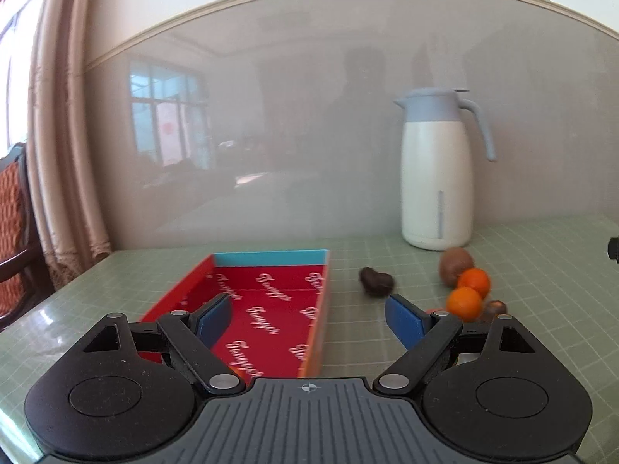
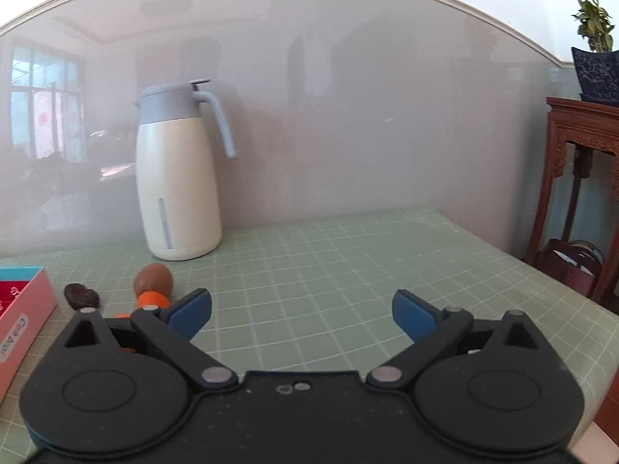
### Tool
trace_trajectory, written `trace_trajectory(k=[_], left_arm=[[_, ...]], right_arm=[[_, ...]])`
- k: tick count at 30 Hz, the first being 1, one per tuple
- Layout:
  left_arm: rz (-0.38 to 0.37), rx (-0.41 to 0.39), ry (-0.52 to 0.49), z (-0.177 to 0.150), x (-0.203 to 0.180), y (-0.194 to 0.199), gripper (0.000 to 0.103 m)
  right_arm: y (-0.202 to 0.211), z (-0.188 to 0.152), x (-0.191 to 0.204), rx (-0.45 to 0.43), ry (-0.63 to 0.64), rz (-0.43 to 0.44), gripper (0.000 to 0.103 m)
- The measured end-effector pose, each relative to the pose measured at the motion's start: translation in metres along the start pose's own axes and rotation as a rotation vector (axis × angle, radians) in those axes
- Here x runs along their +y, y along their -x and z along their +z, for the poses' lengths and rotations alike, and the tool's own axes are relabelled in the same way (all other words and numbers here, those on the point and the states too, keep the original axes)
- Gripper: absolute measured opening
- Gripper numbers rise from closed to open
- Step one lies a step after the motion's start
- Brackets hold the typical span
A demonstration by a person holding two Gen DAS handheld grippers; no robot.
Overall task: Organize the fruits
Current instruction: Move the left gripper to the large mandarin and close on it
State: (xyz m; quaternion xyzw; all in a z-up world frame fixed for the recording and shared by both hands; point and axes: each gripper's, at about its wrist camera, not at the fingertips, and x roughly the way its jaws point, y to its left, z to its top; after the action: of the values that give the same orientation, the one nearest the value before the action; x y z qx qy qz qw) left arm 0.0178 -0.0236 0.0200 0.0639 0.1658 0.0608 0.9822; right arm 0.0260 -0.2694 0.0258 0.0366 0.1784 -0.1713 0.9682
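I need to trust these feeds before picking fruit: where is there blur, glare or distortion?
Left wrist view: the two orange round fruits, the brown kiwi and the red open box look slightly smeared; the glossy grey wall panel mirrors a window. Right wrist view: sharper, same reflection at left; fisheye bends the wall trim and the green grid mat.

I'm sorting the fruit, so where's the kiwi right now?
In the left wrist view the kiwi lies on the table right of the red box, before the white jug, touching an orange.
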Motion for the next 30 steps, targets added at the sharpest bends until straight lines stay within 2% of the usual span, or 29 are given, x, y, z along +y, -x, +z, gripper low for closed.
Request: trace_trajectory(k=[4,16,17,19,21,27,28,30], left_arm=[[-0.067,0.054,-0.036,0.0,-0.031,-0.017,0.086],[-0.146,0.149,-0.128,-0.009,-0.084,-0.059,0.085],[-0.15,0.16,-0.125,-0.009,-0.085,-0.063,0.082],[-0.169,0.206,-0.111,-0.01,-0.086,-0.073,0.064],[-0.17,0.248,-0.091,-0.012,-0.085,-0.082,0.057],[-0.192,0.263,-0.093,-0.015,-0.089,-0.087,0.057],[-0.199,0.264,-0.1,-0.015,-0.091,-0.088,0.051],[-0.191,0.26,-0.11,-0.015,-0.094,-0.088,0.045]], right_arm=[[0.0,-0.003,-0.021,-0.014,-0.006,-0.088,0.101],[0.007,-0.005,-0.076,-0.059,-0.064,-0.264,0.101],[0.007,-0.006,-0.078,-0.057,-0.066,-0.267,0.101],[0.005,-0.007,-0.079,-0.05,-0.067,-0.266,0.101],[0.004,-0.008,-0.079,-0.045,-0.066,-0.261,0.101],[0.007,-0.007,-0.076,-0.054,-0.062,-0.249,0.101],[0.007,-0.007,-0.075,-0.055,-0.058,-0.248,0.101],[0.008,-0.007,-0.074,-0.055,-0.057,-0.249,0.101]])
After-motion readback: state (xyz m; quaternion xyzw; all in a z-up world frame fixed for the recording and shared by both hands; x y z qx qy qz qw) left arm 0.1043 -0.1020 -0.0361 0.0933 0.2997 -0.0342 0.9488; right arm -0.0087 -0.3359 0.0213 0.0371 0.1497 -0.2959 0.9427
